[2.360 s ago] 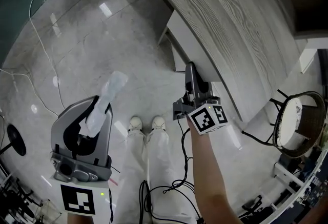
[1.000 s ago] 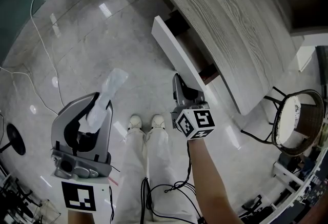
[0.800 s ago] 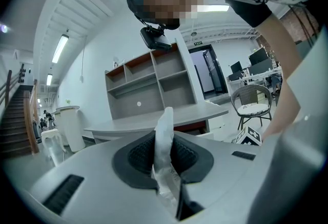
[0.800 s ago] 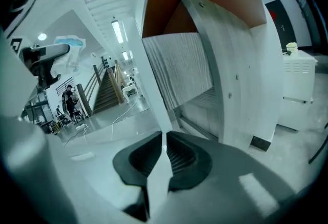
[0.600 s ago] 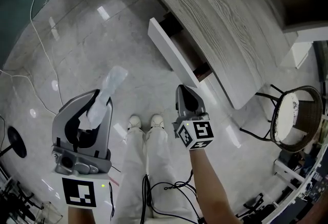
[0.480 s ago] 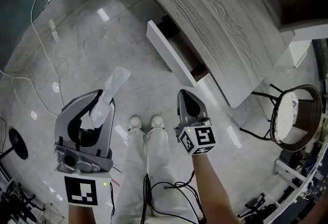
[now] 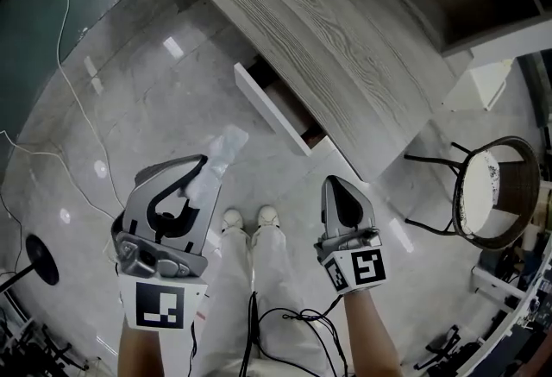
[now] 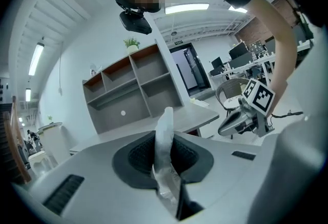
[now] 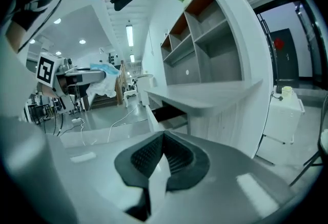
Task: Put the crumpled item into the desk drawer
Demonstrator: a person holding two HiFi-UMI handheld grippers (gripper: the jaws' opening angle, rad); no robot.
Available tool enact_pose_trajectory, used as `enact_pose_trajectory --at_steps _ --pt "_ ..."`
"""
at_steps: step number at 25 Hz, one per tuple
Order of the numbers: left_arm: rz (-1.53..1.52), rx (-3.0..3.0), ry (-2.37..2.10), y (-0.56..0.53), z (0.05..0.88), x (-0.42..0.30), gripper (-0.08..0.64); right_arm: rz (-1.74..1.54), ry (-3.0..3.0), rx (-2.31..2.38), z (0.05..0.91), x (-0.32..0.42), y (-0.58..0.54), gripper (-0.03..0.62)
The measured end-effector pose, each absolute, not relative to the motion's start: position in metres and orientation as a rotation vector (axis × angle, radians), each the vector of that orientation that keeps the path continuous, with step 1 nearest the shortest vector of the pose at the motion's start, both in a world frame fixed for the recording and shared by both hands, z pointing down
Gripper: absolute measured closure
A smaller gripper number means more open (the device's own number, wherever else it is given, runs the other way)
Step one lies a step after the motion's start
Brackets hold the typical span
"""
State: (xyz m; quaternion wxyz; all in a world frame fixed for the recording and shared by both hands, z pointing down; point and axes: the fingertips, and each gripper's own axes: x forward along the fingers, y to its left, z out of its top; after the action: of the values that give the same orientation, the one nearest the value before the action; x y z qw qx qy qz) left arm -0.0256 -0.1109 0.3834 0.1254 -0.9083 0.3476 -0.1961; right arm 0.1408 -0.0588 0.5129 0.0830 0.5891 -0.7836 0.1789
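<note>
Head view: left gripper (image 7: 205,170) clamps a crumpled translucent plastic wrapper (image 7: 222,149) over the glossy pale floor (image 7: 147,82), short of the pulled-out white-fronted desk drawer (image 7: 269,108). Right gripper (image 7: 341,187) carries nothing.
Left gripper view: jaws pinch the wrapper upright.
Right gripper view: jaws pressed together, drawer ahead.

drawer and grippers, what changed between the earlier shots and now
The drawer has been pulled out from under the desk. The right gripper, which was at the drawer front, has let go and drawn back toward the person, jaws together and empty. The left gripper stayed clamped on the crumpled item.
</note>
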Motion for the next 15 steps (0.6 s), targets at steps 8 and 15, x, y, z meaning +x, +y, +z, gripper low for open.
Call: enact_pose_trajectory --at_steps 8,15 --pt "-0.667 -2.582 0.763 -0.121 0.382 0.009 0.508 0.478 -2.345 1.901 0.442 0.172 -0.057 0.583" --pt "-0.865 -2.392 0.483 -0.139 0.417 0.037 0.508 0.460 -2.302 1.993 0.422 0.199 -0.050 0.583"
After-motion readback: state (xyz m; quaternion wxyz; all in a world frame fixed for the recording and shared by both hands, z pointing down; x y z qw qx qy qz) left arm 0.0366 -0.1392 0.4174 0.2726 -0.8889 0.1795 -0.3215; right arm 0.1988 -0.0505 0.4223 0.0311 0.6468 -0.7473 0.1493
